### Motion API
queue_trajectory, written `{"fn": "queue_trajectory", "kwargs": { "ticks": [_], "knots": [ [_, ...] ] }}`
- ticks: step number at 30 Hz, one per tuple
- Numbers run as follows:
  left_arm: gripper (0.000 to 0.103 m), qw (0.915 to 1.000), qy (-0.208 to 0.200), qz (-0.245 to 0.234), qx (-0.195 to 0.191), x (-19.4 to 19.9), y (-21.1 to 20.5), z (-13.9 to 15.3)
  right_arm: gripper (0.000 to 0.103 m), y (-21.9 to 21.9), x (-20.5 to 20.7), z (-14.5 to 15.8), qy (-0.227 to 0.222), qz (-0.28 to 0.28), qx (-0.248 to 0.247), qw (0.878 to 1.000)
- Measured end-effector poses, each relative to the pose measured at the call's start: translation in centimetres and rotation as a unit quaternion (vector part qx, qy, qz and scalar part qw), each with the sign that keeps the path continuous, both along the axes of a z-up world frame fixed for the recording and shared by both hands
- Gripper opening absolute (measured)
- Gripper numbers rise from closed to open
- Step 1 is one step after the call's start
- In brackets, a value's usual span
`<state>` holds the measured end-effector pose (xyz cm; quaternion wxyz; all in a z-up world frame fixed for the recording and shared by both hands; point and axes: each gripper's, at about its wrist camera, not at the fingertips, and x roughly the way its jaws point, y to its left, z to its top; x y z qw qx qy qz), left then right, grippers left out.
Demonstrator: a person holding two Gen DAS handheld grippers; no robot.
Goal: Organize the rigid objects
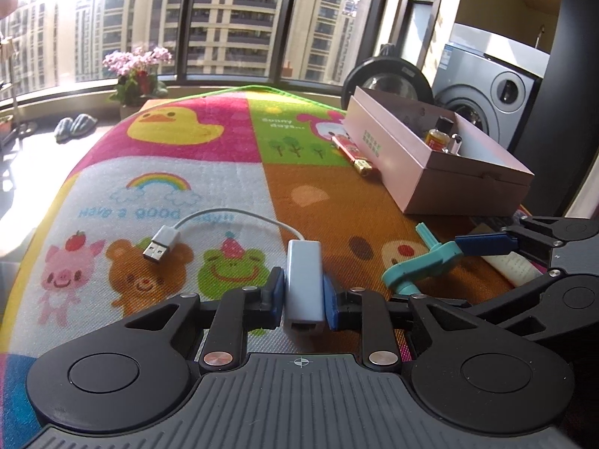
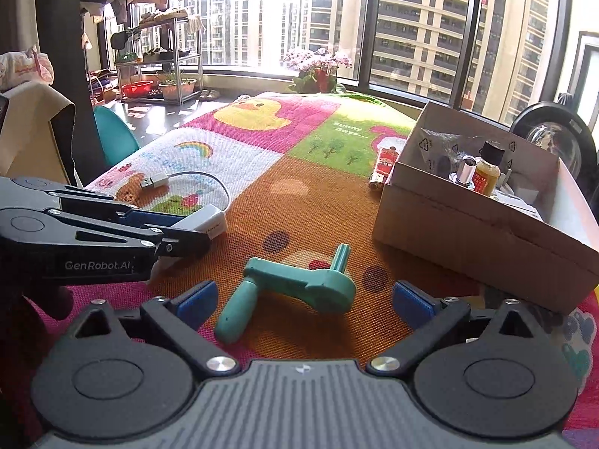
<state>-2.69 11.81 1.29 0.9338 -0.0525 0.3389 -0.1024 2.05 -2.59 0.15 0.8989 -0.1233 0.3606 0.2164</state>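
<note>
My left gripper [image 1: 302,293] is shut on a white USB adapter [image 1: 303,280] low over the cartoon mat; its cable and USB plug [image 1: 161,248] trail to the left. It also shows in the right wrist view [image 2: 207,220]. My right gripper [image 2: 303,301] is open, its pads either side of a teal hand crank [image 2: 295,286] lying on the mat. The crank also shows in the left wrist view [image 1: 423,263]. A pink-sided cardboard box [image 2: 468,224] at the right holds a small amber bottle [image 2: 486,172] and a metal cylinder [image 2: 466,170].
A red lighter [image 2: 383,166] lies on the mat beside the box's far left corner. A white tube [image 1: 513,267] lies under my right gripper. A flower pot [image 2: 318,71] stands beyond the table. A washing machine [image 1: 494,93] stands behind the box.
</note>
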Motion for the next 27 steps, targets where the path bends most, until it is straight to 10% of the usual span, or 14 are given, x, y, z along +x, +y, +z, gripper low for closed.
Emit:
{"fn": "queue_trajectory", "kwargs": {
  "ticks": [4, 19, 27],
  "knots": [
    [0.027, 0.9999, 0.013, 0.007, 0.003, 0.7, -0.3, 0.3, 0.07, 0.2, 0.8, 0.2, 0.013, -0.003, 0.003, 1.0],
    [0.025, 0.9915, -0.039, -0.095, 0.08, -1.2, -4.6, 1.1, 0.07, -8.5, -4.9, 5.8, -0.074, -0.044, 0.003, 0.996],
    [0.025, 0.9742, -0.158, -0.154, 0.046, -2.4, -7.3, 12.0, 0.07, -15.0, -8.3, 10.6, -0.165, -0.129, 0.026, 0.977]
  ]
}}
